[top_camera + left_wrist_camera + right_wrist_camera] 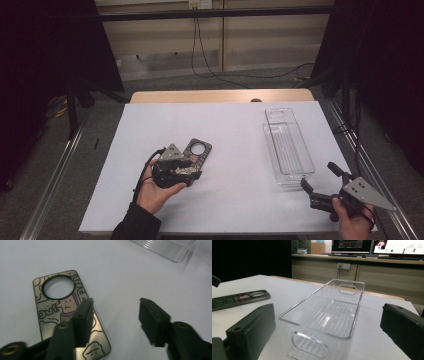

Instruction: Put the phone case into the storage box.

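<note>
A white-covered table [225,145] is seen from above, with a person's two forearms coming in from the bottom edge, each hand holding a black two-jaw gripper. The left gripper [192,176] hovers just above the near end of a flat door-hanger-style tag [67,315], a thin card with rounded corners, a metallic gold surface, cartoon line drawings with a patch of purple, and a round hole ringed in black near its far end. The tag lies flat on the table, left of centre, with nothing else touching it. In the left gripper view the jaws stand apart: one hangs over the tag's right edge and the other over bare white table, neither pressing on the card, so nothing is gripped. The right gripper [320,180] sits near the table's front right corner, its jaws spread wide and holding nothing, pointed at the near short end of a clear plastic bin [288,146]. The bin is long and narrow, with a ribbed floor and an oval handle cut-out in each short end; it stands upright and empty on the right side of the table, well apart from the tag.
</note>
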The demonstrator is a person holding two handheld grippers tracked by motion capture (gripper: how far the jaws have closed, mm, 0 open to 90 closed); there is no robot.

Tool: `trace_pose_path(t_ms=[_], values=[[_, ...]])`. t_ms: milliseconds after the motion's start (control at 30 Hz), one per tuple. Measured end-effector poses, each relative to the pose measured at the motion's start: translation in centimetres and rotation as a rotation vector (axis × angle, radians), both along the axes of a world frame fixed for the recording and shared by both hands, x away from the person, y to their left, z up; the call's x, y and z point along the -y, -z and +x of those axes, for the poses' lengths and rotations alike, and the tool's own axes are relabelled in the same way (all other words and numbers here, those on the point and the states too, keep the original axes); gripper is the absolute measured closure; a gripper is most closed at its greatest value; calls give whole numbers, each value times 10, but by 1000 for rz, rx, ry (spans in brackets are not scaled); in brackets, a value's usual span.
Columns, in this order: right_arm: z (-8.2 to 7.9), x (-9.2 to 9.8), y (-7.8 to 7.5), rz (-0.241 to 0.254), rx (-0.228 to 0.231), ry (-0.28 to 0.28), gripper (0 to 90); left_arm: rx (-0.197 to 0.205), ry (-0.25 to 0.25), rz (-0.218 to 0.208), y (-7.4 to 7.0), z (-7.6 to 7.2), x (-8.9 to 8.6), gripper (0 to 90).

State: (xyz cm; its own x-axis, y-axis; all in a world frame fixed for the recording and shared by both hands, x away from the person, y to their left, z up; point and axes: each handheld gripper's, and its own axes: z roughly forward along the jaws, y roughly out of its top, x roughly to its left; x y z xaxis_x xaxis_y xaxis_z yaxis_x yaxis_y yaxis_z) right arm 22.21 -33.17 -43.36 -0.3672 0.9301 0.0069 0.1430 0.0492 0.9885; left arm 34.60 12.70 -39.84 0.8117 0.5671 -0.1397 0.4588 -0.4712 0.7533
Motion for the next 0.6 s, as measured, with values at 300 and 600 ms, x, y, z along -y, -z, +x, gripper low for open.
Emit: trace_pose_path(t_ms=[300, 600], values=[[0, 0, 0, 1, 0, -3, 0, 88, -106, 8, -8, 0, -21, 113], [0, -1, 0, 1, -5, -4, 0, 36, -119, 29, -6, 9, -29, 52]])
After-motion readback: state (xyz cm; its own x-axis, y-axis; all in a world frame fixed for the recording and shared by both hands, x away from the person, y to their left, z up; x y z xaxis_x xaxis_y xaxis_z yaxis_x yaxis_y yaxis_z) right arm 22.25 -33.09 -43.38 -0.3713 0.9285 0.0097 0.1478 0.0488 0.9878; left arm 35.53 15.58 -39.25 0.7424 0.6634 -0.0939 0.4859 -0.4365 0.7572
